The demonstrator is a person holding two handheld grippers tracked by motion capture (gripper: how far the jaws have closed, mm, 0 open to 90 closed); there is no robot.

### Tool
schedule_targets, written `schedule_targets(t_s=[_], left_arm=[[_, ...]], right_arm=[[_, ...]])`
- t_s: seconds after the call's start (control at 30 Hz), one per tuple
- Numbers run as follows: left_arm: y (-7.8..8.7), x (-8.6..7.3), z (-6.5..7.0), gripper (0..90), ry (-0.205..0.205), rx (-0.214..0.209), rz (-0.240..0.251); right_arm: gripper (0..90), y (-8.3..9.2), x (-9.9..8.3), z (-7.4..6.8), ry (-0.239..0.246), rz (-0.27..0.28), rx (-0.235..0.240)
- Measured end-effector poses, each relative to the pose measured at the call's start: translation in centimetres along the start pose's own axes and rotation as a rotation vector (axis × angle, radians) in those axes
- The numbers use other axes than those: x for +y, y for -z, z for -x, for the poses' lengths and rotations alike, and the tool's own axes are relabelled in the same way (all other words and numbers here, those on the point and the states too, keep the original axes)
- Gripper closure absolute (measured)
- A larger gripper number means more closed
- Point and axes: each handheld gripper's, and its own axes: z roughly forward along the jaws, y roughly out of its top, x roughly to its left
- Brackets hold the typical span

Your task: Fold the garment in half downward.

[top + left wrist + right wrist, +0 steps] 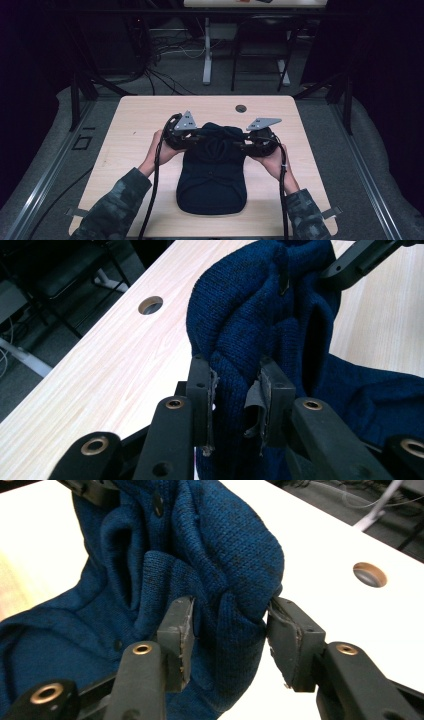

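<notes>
A dark blue knitted garment [212, 180] with small buttons lies on the light wooden table [135, 125], its far end lifted into a bunch between both grippers. My left gripper [200, 134] is shut on a fold of the knit [237, 385] at the bunch's left side. At the bunch's right side my right gripper [238, 141] stands open; a fold of the garment [227, 620] sits loosely between its pads. Part of the right gripper's arm [360, 260] is at the top of the left gripper view.
A round cable hole [241, 108] sits near the table's far edge, just beyond the garment. Bare tabletop lies on either side of the hands. Past the table, cables [165, 75] lie on the floor near another table's legs [207, 60].
</notes>
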Motion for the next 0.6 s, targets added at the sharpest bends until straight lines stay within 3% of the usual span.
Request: schedule_targets(t_s=[0.03, 0.17, 0.33, 0.4, 0.6], left_arm=[[0.0, 0.0, 0.0, 72.4, 0.000, 0.000, 0.000], [0.1, -0.2, 0.1, 72.2, -0.007, 0.005, -0.003], [0.2, -0.5, 0.1, 71.1, 0.003, -0.002, -0.016], [0.1, -0.6, 0.1, 69.4, 0.005, -0.006, -0.037], [0.1, -1.3, 0.5, 67.8, 0.000, -0.009, -0.057]], right_arm=[[57.0, 0.0, 0.0, 0.0, 0.000, 0.000, 0.000], [72.3, 0.3, -0.4, -0.5, 0.045, 0.031, -0.036], [75.5, 0.5, -0.7, -1.4, 0.100, 0.050, -0.066], [76.7, 0.6, -1.1, -2.2, 0.149, 0.063, -0.085], [77.9, 0.6, -1.7, -3.1, 0.197, 0.077, -0.104]])
